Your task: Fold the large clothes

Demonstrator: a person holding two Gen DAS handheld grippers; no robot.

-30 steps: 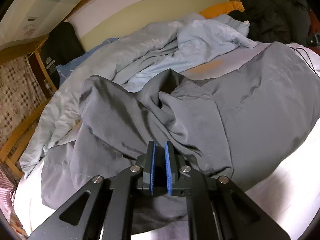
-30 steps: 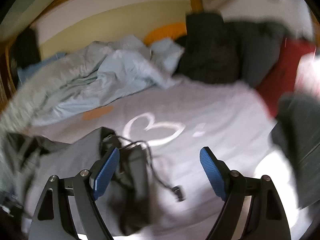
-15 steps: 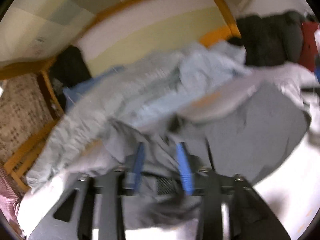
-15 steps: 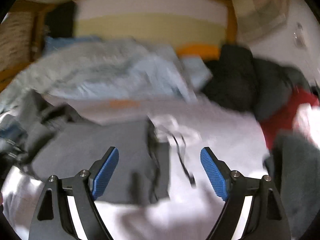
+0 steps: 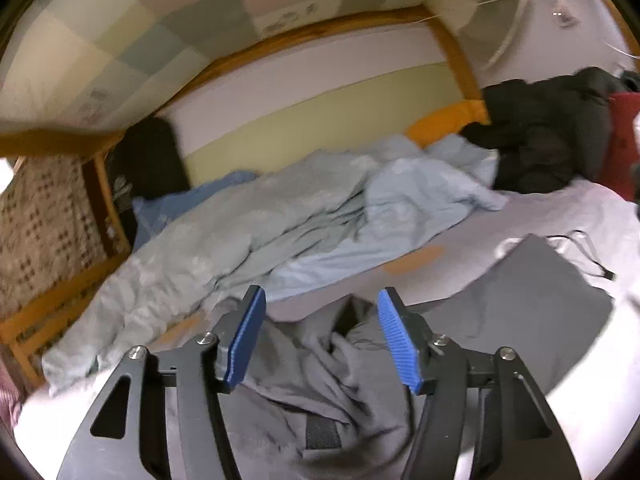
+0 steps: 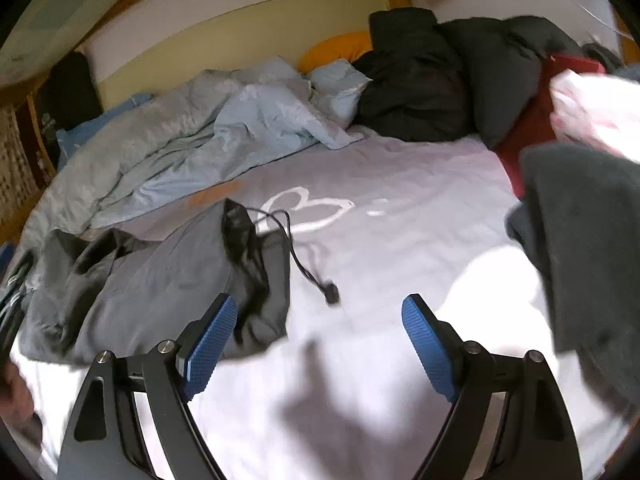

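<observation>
The left hand-held gripper (image 5: 320,336) has just been opening and now stands wide, releasing the grey garment (image 5: 400,352), which lies bunched on the near bed (image 6: 400,208). The right hand-held gripper (image 6: 320,344) stands wide, empty. Fold incomplete.

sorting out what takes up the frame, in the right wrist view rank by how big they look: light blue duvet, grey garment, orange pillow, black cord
1. light blue duvet
2. grey garment, nearly as big and closer to the camera, so unsure
3. orange pillow, partly hidden
4. black cord
</observation>
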